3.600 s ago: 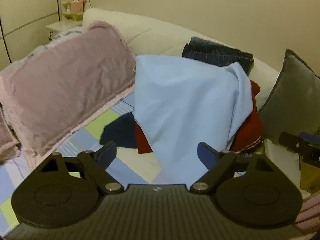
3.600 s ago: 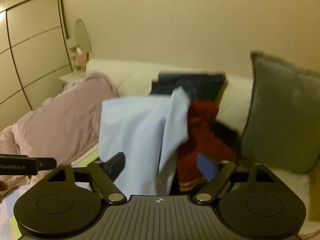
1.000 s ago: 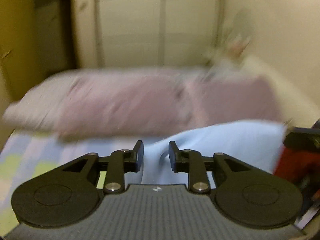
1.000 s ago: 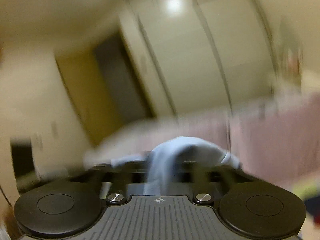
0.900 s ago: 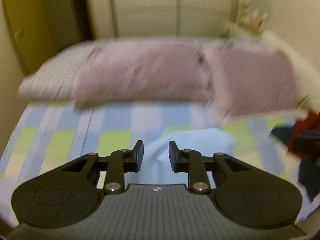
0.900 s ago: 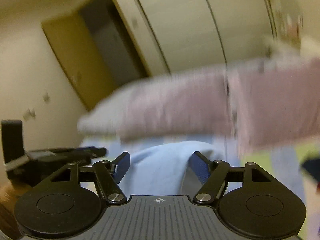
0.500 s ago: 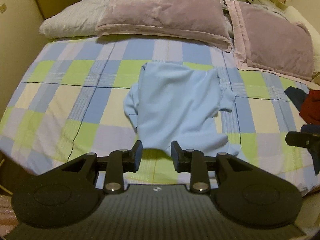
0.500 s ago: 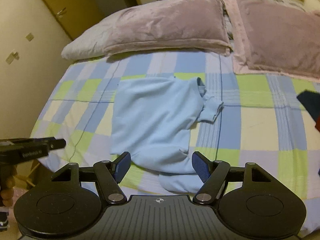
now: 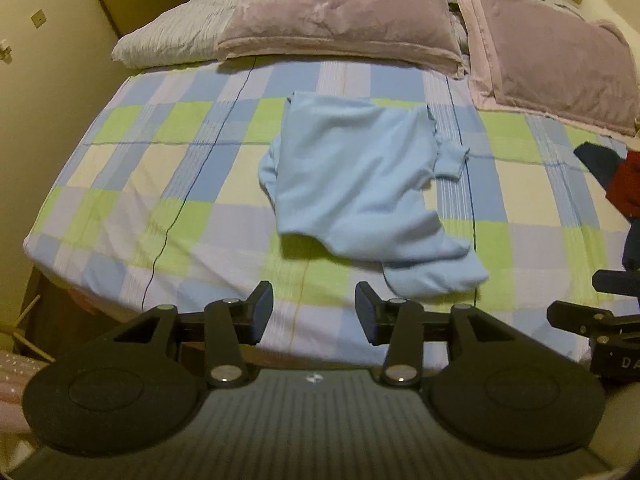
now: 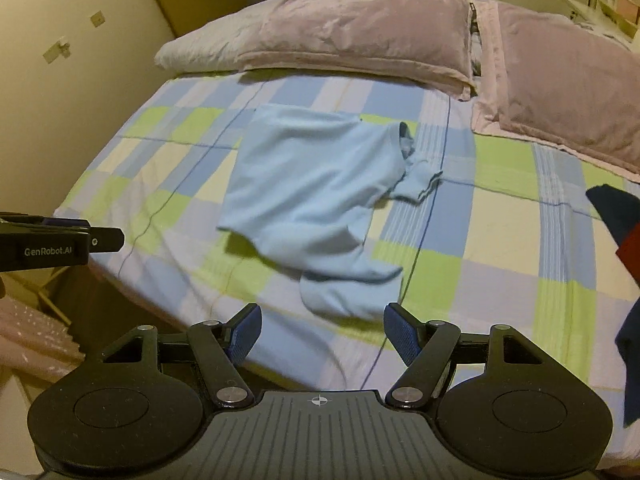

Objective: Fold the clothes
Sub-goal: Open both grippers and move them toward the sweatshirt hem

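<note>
A: Item, location?
B: Light blue shirt (image 9: 360,184), flat on the checked bedsheet (image 9: 168,184), mid-bed, hem toward the near edge, crumpled there; pillows (image 9: 340,28) along the far edge

A: Grippers?
B: Left gripper (image 9: 314,312): jaws just opening, parted, nothing between. Right gripper (image 10: 322,334): jaws spread wide, empty
</note>
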`<state>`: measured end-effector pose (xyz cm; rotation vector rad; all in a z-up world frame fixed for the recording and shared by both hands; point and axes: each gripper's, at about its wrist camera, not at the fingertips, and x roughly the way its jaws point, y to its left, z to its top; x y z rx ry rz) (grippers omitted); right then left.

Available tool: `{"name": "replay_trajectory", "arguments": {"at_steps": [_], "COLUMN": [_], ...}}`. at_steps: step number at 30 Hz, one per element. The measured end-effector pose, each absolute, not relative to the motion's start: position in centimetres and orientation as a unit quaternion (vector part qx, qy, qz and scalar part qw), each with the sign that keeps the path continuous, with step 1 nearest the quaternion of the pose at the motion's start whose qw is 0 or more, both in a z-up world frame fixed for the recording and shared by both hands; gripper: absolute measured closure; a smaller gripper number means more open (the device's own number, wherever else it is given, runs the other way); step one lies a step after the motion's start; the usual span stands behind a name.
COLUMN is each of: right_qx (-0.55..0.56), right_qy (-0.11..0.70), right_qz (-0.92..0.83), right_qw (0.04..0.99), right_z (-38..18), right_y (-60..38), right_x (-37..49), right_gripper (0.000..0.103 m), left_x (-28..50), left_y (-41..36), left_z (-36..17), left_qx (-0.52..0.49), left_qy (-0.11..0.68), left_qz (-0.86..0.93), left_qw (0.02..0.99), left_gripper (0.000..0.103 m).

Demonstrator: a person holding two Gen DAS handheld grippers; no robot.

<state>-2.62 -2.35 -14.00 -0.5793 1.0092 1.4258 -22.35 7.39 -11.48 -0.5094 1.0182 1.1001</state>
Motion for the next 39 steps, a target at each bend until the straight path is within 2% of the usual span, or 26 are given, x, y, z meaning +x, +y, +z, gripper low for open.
{"name": "replay_trajectory", "arguments": {"at_steps": [6,11,15,29,33,39], "right_qx": [-0.249,-0.242,-0.240,-0.220,-0.208,-0.212], "right_qy": [0.435,0.424,0.427,0.432,0.440,0.454], "right_qz": [0.625,0.630,0.623,0.591,0.578,0.554], "right_qw": [0.598,0.604,0.609,0.644,0.655,0.664], "right_z": [-13.9,-13.4,-13.7,-15.2,-16.0,-18.4], "right_y": [-4.6,-5.1,-4.7,1.0,2.6,3.7], "right_x": [-2.6,-1.9,-1.5,-1.6,-2.1,-2.6], "right_gripper": [0.031,0.031,0.031,0.031,0.031,0.031], "left_x": [-22.4,-22.0,-22.2,-25.1,-26.1,-26.8], "left_y": [4.9,4.6,5.3,13.1,15.1,17.4], "left_z": [-11.3,-11.2,-11.7,-13.6,-14.4,-17.9], "left_qx": [-0.231,-0.226,-0.231,-0.231,-0.223,-0.254], "left_qy": [0.459,0.459,0.462,0.473,0.481,0.502], "left_qz": [0.497,0.495,0.490,0.463,0.441,0.413], "left_qw": [0.699,0.702,0.702,0.713,0.724,0.716], "left_gripper": [0.060,0.055,0.055,0.054,0.047,0.046]}}
